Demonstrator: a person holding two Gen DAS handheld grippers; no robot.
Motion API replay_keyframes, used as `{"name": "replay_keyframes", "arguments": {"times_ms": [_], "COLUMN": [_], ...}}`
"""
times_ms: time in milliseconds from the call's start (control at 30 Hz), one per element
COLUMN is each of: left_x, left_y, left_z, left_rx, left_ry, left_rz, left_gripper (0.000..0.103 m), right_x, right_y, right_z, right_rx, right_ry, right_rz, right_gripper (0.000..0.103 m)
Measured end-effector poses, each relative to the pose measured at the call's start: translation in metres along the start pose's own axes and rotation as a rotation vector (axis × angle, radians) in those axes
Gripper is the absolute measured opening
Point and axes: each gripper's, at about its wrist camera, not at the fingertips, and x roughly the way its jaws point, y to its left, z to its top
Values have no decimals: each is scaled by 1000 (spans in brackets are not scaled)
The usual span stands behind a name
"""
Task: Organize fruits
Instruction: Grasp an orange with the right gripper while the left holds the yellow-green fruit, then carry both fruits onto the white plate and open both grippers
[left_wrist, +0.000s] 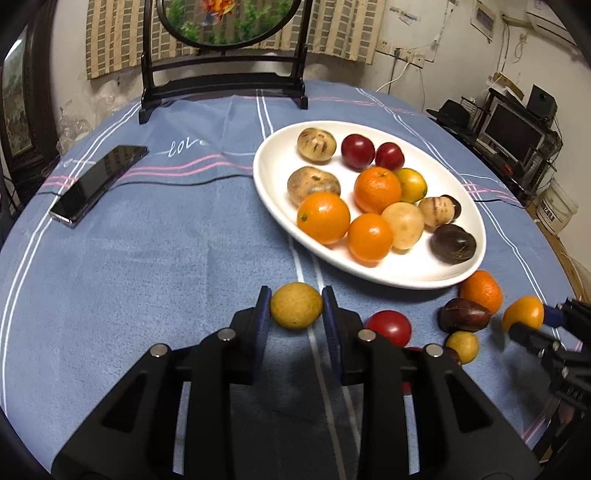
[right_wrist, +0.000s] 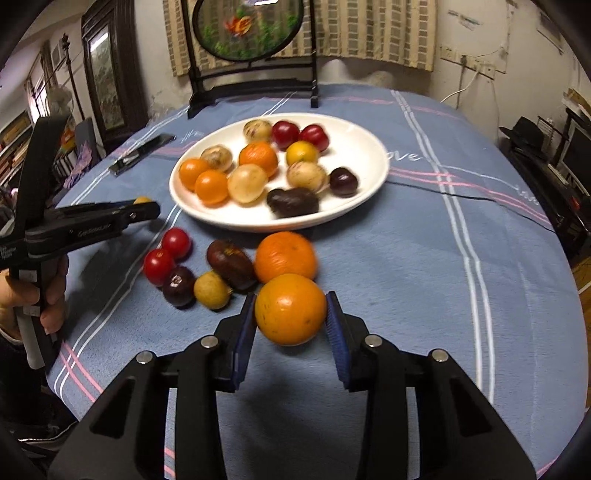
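Observation:
A white oval plate (left_wrist: 280, 147) (right_wrist: 365, 147) holds several oranges, plums and pale melons. My left gripper (left_wrist: 296, 306) is shut on a small yellow fruit (left_wrist: 296, 305), held just above the blue cloth short of the plate. My right gripper (right_wrist: 290, 314) is shut on an orange (right_wrist: 290, 309) (left_wrist: 523, 313). Loose on the cloth near the plate lie a tangerine (right_wrist: 286, 255), a dark brown fruit (right_wrist: 229, 263), a yellow fruit (right_wrist: 212, 290), a dark plum (right_wrist: 179, 286) and two red fruits (right_wrist: 159, 265).
A black phone (left_wrist: 98, 182) lies on the cloth at the left with a thin cable. A dark wooden stand with a round screen (left_wrist: 221, 85) stands at the table's far edge. Shelves and monitors (left_wrist: 513, 133) stand at the right.

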Motion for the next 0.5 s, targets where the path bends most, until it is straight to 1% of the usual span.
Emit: {"name": "replay_keyframes", "arguments": {"times_ms": [100,267,367,500], "left_x": [-11,-30,-31,-26], "left_y": [-2,-11,-19,-26], "left_z": [9,38,55,72], "left_rx": [5,17,12,0], "left_ry": [-23,-92,-115,-128], "left_rz": [-16,-38,-56,-68], "left_gripper": [28,28,28,28], "right_x": [-7,-15,-16,-16], "right_y": [-9,-16,-15,-10], "right_z": [5,21,34,48], "right_rx": [19,36,39,33], "right_ry": [-28,-81,-111,-142], "right_rz": [-2,4,12,32], "right_gripper": [38,38,38,38]}}
